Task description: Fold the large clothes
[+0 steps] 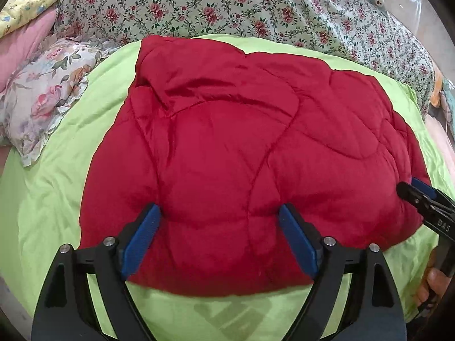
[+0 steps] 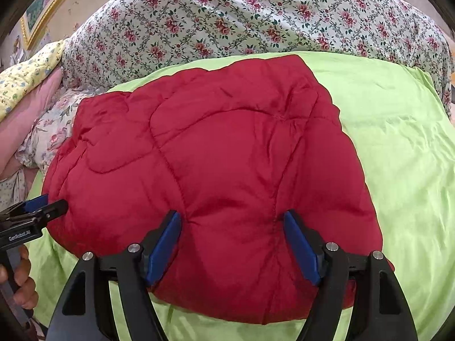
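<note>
A red quilted padded garment [image 1: 227,147] lies folded in a thick bundle on a lime-green sheet [image 1: 51,199]; it also shows in the right wrist view [image 2: 216,153]. My left gripper [image 1: 220,213] is open, its blue-padded fingertips pressing down into the bundle's near left part. My right gripper [image 2: 231,218] is open too, its fingertips pressing into the near right part. Each gripper shows at the edge of the other's view: the right one [image 1: 421,196] and the left one [image 2: 42,207].
A floral quilt [image 1: 227,2] is heaped behind the green sheet [image 2: 398,147]. A floral pillow [image 1: 42,96], a pink cloth [image 1: 25,39] and a yellow patterned cloth [image 2: 25,76] lie at the left. A gold picture frame [image 2: 42,14] stands at the far left.
</note>
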{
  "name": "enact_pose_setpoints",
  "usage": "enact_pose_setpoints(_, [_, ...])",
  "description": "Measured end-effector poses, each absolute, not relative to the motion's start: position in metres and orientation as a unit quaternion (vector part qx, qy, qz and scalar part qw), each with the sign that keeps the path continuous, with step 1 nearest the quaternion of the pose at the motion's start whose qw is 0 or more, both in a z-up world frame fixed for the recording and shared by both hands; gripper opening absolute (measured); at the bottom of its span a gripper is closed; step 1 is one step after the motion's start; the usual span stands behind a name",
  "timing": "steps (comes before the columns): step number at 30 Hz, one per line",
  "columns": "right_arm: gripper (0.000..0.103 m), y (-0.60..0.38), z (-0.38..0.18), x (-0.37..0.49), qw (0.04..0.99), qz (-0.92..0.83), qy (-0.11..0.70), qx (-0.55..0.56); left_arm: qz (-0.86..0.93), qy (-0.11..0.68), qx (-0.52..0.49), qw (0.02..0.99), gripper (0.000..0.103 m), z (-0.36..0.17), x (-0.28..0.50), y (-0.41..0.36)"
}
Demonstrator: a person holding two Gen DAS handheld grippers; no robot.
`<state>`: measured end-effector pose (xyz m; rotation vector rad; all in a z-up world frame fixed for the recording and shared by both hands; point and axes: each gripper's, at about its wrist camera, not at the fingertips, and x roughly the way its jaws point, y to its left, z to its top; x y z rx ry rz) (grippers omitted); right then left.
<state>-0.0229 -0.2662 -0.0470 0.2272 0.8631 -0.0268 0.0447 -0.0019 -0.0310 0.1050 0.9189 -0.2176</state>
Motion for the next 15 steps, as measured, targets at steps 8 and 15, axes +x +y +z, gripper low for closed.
enact_pose_setpoints(8, [0.079, -0.267, -0.048, -0.022, 0.9, -0.016, 0.421, 0.115, -0.104, 0.448, 0.045, 0.887, 0.092, -0.039, 0.062, -0.001])
enact_pose_setpoints(15, [0.08, -0.258, -0.023, -0.019, 0.908, -0.016, 0.404, 0.108, -0.102, 0.449, 0.046, 0.887, 0.092, -0.041, 0.066, -0.002])
